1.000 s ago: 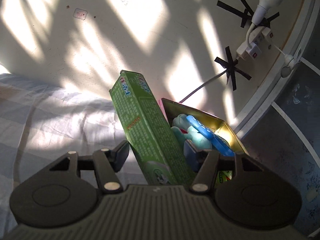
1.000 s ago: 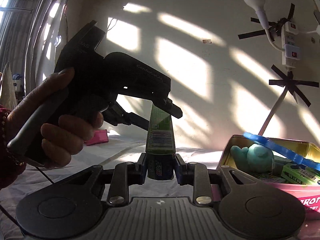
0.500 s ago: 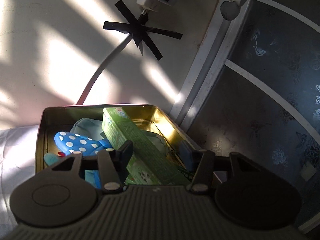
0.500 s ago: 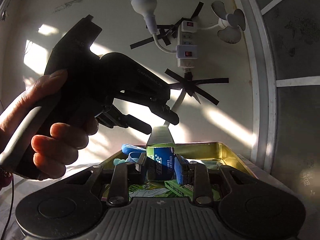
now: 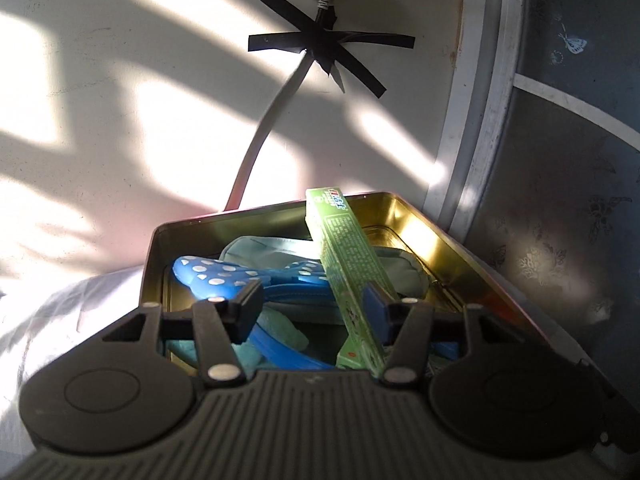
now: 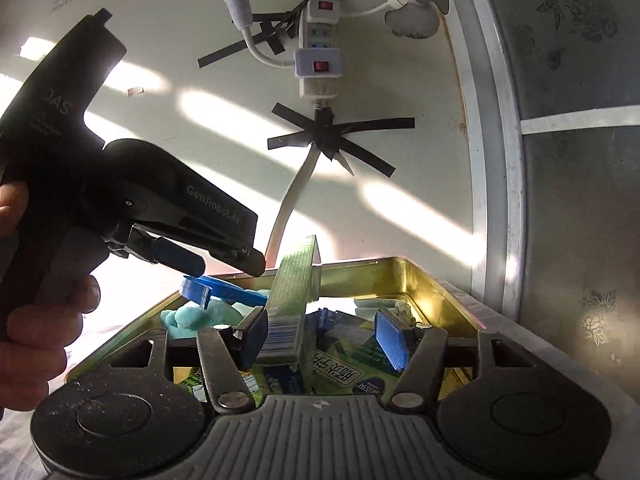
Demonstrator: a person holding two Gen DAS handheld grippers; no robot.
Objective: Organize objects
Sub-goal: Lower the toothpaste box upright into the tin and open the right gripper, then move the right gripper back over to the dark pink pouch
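Observation:
A long green box (image 5: 350, 264) leans tilted inside the gold metal tin (image 5: 404, 216), its far end above the back rim. My left gripper (image 5: 314, 310) is open over the tin; the box rests against its right finger. In the right wrist view the same green box (image 6: 290, 300) stands between the open jaws of my right gripper (image 6: 320, 338), touching the left finger. The left gripper (image 6: 224, 262) shows there, open above the tin (image 6: 424, 280). A blue dotted toy (image 5: 216, 280) and teal plush (image 5: 272, 250) lie in the tin.
A white wall with a taped cable (image 5: 276, 120) and power strip (image 6: 318, 60) stands right behind the tin. A grey patterned panel (image 5: 560, 200) is at the right. Pale bedding (image 5: 60, 308) lies left. Other small green boxes (image 6: 344, 372) lie in the tin.
Both grippers carried the green box right, over the tin, and lowered it in. Both have opened and the box now leans loose in the tin.

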